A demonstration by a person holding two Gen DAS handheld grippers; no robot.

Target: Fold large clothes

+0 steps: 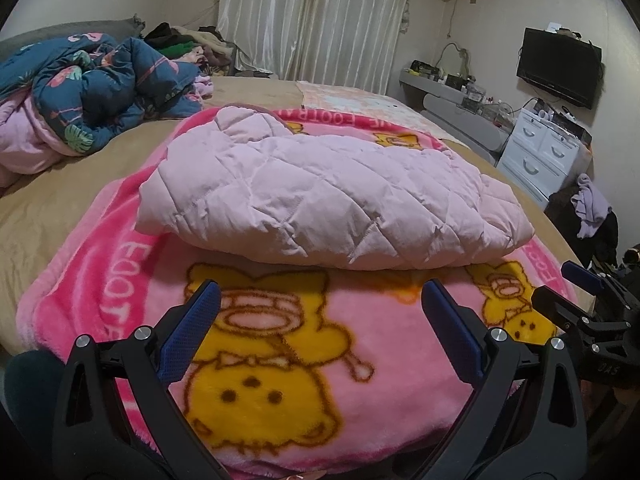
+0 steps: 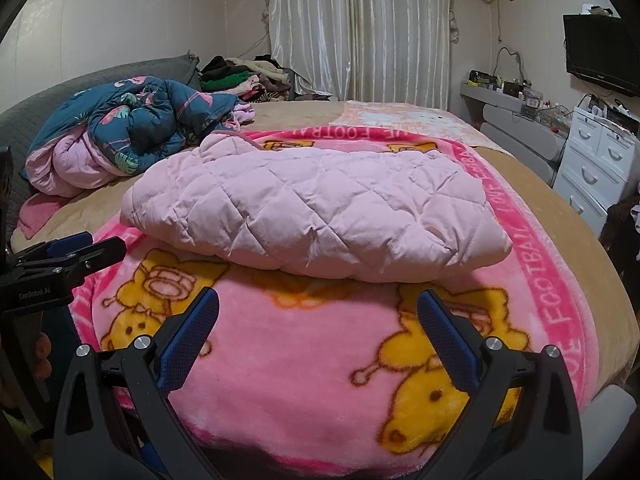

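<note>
The left gripper (image 1: pixel 320 300) hangs with its blue-padded fingers spread wide apart, nothing between them, just short of the folded pink quilted jacket (image 1: pixel 332 200). The right gripper (image 2: pixel 318 312) is likewise spread wide and empty, the same jacket (image 2: pixel 316 216) lying straight ahead of it, apart from the pads. The jacket rests folded on a pink cartoon blanket (image 1: pixel 280 360) spread over the bed (image 1: pixel 48 216).

The left wrist view catches the right gripper at its right edge, low beside the blanket's border; the right wrist view shows the left gripper at its left edge, with fingertips of a hand (image 2: pixel 42 354) below it, which the other view does not show. Only the left wrist view shows lilac clothing (image 1: pixel 592 206) draped to the right past the bed.

Ahead and to the left of both grippers lies a rumpled blue floral duvet (image 2: pixel 132 124). To the far right stands a white drawer chest (image 2: pixel 596 160); its drawers are closed, contents unseen.
</note>
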